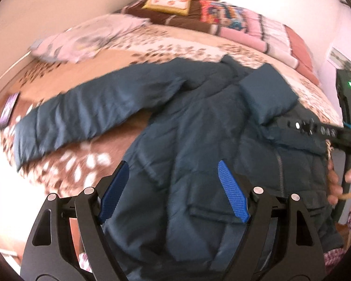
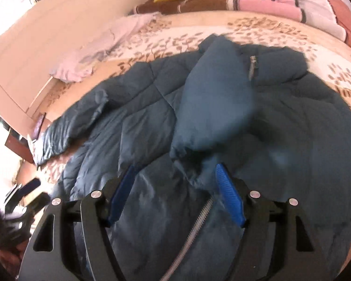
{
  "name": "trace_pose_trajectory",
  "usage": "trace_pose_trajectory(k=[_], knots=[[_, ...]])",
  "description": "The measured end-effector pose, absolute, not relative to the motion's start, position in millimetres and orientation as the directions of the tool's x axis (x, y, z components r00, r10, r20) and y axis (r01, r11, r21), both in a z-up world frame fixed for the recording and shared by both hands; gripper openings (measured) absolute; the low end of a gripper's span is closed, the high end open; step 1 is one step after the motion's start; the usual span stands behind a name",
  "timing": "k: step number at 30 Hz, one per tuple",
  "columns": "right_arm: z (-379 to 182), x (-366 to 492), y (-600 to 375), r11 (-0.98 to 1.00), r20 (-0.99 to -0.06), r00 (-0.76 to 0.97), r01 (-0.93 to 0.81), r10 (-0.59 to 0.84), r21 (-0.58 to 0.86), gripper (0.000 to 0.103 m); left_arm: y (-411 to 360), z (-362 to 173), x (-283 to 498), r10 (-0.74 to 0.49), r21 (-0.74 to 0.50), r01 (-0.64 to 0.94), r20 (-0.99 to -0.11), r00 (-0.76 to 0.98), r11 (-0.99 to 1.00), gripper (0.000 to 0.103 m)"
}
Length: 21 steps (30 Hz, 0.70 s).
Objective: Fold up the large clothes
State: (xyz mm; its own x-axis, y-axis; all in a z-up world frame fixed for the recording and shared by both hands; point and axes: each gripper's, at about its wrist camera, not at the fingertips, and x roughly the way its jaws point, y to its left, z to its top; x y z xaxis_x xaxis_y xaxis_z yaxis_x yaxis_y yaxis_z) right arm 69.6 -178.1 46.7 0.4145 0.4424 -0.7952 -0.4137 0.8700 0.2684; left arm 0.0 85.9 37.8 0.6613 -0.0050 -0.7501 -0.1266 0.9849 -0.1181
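A dark blue padded jacket (image 1: 199, 126) lies spread on the bed, front up, zip (image 1: 279, 171) running down its right side. One sleeve (image 1: 82, 114) stretches out to the left. The other sleeve (image 2: 213, 107) is folded across the chest. My left gripper (image 1: 173, 171) is open and empty, hovering over the jacket's lower front near a pocket flap (image 1: 213, 213). My right gripper (image 2: 175, 173) is open and empty, just above the jacket's lower front beside the zip (image 2: 194, 229). The right gripper also shows at the right edge of the left wrist view (image 1: 316, 130).
The bed (image 1: 86, 79) has a beige and brown leaf-patterned blanket. A lilac garment (image 1: 82, 39) lies at its far left. Folded blankets and a yellow-edged cushion (image 1: 168, 1) are stacked at the far side by the wall. A small purple item (image 1: 8, 111) lies at the bed's left edge.
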Motion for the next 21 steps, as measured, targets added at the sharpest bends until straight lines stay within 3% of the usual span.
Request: trace_pose_trajectory(k=[7, 10, 14, 21], knots=[[48.9, 1.4, -233.6, 0.933, -0.788, 0.523, -0.314, 0.325, 0.176, 0.071, 23.7, 65.5, 40.4, -0.110, -0.103, 0.053, -0.708, 0.698, 0.993, 0.078], [36.2, -25.9, -260.0, 0.951, -0.793, 0.535, -0.255, 0.291, 0.176, 0.071, -13.9, 73.6, 57.7, -0.143, -0.068, 0.132, -0.693, 0.707, 0.989, 0.083], [19.4, -39.3, -287.8, 0.959, -0.807, 0.519, -0.192, 0.280, 0.209, 0.071, -70.9, 74.0, 87.7, -0.128, 0.041, 0.215, -0.690, 0.712, 0.976, 0.083], [6.9, -39.9, -324.9, 0.934, -0.791, 0.507, -0.095, 0.343, 0.345, 0.071, -123.2, 62.4, 132.1, -0.055, 0.151, 0.221, -0.697, 0.715, 0.963, 0.083]])
